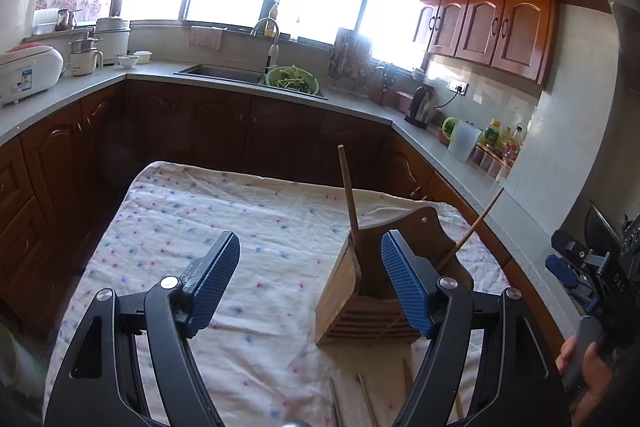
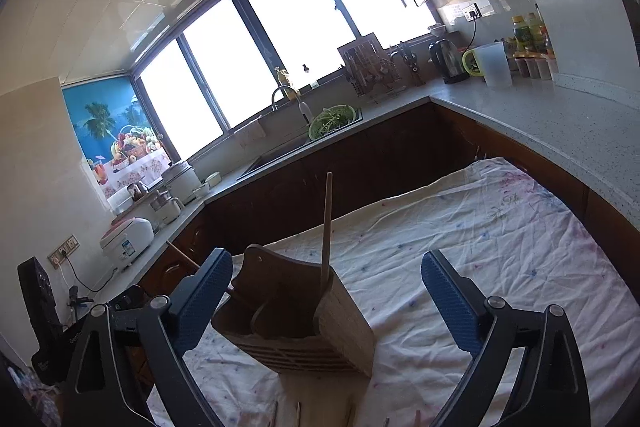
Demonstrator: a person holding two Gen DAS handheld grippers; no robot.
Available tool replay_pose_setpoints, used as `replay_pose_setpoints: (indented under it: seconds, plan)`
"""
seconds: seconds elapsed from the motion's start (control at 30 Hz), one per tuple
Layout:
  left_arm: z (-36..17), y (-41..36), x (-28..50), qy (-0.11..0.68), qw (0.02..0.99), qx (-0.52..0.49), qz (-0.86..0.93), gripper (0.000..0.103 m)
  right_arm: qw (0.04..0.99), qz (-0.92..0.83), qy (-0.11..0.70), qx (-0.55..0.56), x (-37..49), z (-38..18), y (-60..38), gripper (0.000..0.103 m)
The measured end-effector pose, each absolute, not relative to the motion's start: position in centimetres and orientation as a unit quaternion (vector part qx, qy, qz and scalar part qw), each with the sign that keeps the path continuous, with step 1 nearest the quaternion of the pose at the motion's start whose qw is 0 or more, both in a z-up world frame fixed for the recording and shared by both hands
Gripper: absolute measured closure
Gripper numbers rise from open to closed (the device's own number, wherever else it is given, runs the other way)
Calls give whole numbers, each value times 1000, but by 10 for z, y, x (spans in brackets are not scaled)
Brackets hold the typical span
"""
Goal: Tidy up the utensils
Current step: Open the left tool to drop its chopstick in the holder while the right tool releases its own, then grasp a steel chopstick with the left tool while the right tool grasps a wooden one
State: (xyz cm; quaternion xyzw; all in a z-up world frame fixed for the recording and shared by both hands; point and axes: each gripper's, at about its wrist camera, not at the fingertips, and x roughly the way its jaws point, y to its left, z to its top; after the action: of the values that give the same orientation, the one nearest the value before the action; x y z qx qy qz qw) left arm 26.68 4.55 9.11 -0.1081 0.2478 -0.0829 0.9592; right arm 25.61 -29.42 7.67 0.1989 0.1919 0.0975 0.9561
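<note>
Chopsticks (image 1: 349, 195) stand in holder (image 1: 360, 291) on spotted cloth (image 1: 240, 227) (kitchen counters around).

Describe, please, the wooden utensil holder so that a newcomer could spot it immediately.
On the table draped with a dotted white cloth, the wooden utensil holder stands near the front, slatted low on its front face. It is the only upright thing there, with two chopsticks poking from it while the rest lie flat on the cloth.

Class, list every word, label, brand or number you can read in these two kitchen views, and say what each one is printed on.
"DAS": on the black hand-held gripper at the right edge of the left view.
Rice cooker sticker: too blurred to read.
Bottle labels on the counter: too small to read.
Black device lettering: too blurred to read.
</note>
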Motion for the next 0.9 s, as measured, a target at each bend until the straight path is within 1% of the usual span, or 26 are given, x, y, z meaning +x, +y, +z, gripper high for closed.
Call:
replay_pose_setpoints:
  seconds: [0.13, 0.5, 0.9]
  plan:
    - [80, 53, 248, 269, 954, -108, -79, 25, 953, 90, 212, 196, 228, 63, -301, 5]
    - [40, 56, 197, 319, 938, -111, -84, 25, 951, 57, 263, 155, 166, 24, -309, 5]
    - [13, 55, 177, 353, 925, -113, -85, 25, 948, 58, 287, 127, 152, 7, -296, 5]
